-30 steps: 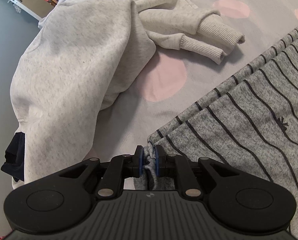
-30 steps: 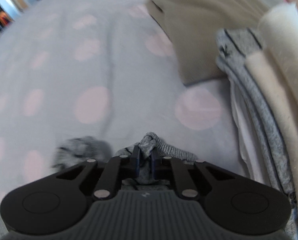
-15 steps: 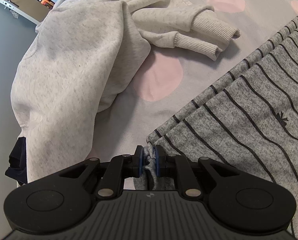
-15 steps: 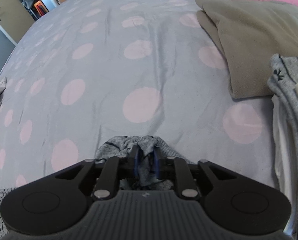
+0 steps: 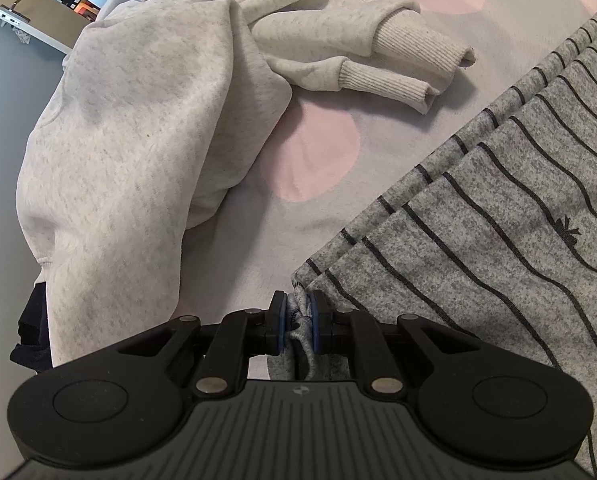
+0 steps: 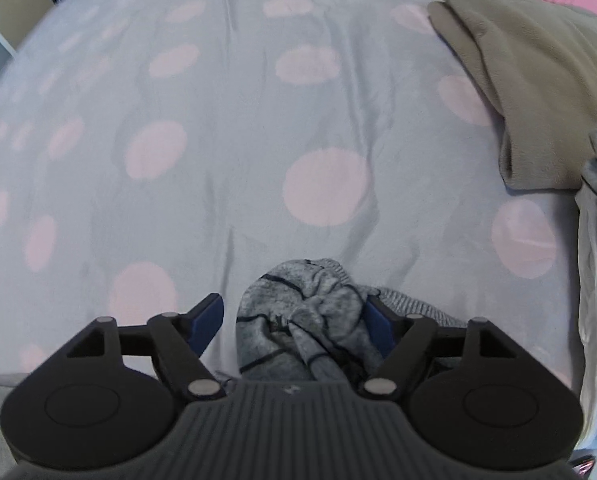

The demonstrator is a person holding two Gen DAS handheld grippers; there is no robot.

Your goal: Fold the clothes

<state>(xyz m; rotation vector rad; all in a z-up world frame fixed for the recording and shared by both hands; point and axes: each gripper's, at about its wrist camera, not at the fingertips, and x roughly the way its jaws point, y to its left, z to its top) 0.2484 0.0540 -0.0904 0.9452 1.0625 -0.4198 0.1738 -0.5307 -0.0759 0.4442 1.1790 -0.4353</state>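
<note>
Two grippers work one striped grey garment (image 5: 498,208) on the bed (image 6: 258,120). The left gripper (image 5: 298,318) pinches its corner by the bed's near edge, the cloth running away up and to the right. The right gripper (image 6: 294,320) has just been opening; the bunched end of the garment lies loose between its spread fingers, touching the right one. Farther off lie a pale sweatshirt (image 5: 138,128) and an olive folded cloth (image 6: 538,80).
</note>
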